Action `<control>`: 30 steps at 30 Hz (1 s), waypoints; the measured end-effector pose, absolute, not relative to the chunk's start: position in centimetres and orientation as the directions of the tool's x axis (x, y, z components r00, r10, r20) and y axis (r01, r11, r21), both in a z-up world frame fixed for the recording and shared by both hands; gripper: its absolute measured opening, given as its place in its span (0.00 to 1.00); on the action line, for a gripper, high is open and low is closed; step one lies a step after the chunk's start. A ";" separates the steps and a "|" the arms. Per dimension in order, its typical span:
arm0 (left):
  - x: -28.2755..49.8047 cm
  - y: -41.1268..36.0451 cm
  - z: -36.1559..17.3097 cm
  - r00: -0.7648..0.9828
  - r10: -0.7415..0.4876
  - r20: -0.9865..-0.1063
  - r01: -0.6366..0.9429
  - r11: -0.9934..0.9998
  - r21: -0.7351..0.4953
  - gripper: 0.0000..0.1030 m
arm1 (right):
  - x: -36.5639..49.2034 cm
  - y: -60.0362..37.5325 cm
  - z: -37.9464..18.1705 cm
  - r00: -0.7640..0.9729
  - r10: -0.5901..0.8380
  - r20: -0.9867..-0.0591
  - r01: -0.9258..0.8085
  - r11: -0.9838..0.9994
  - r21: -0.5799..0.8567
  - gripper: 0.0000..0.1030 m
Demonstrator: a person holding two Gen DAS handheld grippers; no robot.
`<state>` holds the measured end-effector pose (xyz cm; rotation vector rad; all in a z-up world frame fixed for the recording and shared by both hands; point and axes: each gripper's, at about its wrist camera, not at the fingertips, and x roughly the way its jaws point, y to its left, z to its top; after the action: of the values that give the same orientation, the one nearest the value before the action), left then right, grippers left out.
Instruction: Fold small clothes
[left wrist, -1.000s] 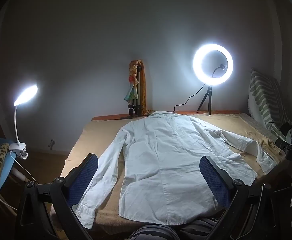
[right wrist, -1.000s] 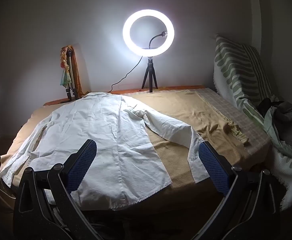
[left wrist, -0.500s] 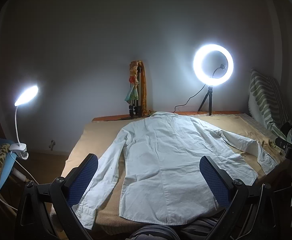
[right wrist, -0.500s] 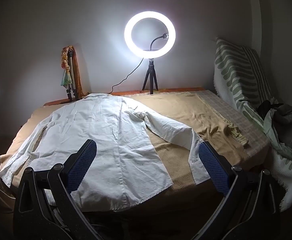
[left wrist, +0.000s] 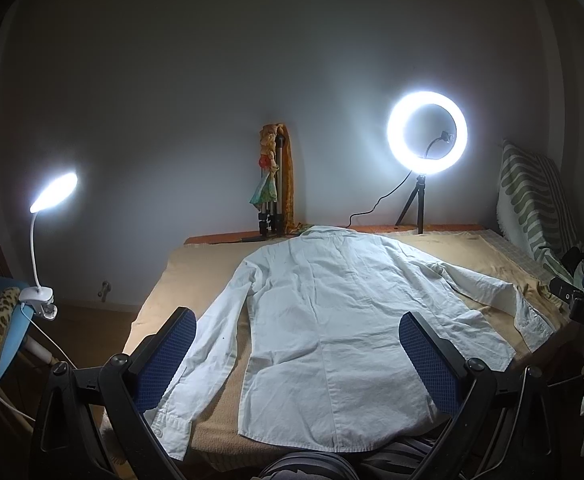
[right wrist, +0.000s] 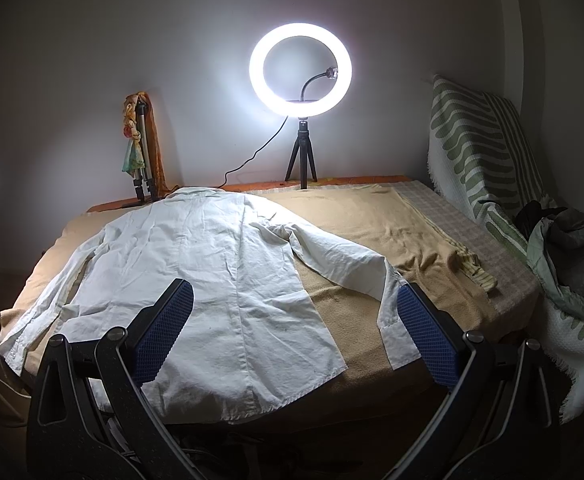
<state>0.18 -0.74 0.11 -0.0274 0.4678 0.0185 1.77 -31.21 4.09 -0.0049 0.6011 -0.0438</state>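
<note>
We hold the left gripper [left wrist: 296, 354] and the right gripper [right wrist: 294, 324] spread wide above the near hem, because the shirt [left wrist: 332, 320] lies flat, back up, ready for folding.

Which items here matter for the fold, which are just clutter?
Job: white shirt, left gripper, right gripper, tan blanket under the shirt.

Clutter: ring light, clip lamp, folded tripod, striped throw, clothes pile.
</note>
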 end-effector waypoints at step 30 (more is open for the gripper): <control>0.2 0.0 -0.1 0.894 0.020 -0.449 -0.033 0.999 -0.021 0.99 | 2.1 -30.6 4.0 0.822 -0.042 -0.568 0.038 0.999 -0.019 1.00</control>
<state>0.17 0.04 -0.05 -0.0281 0.4649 0.0279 2.06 -30.64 3.96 -0.0072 0.6047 -0.0426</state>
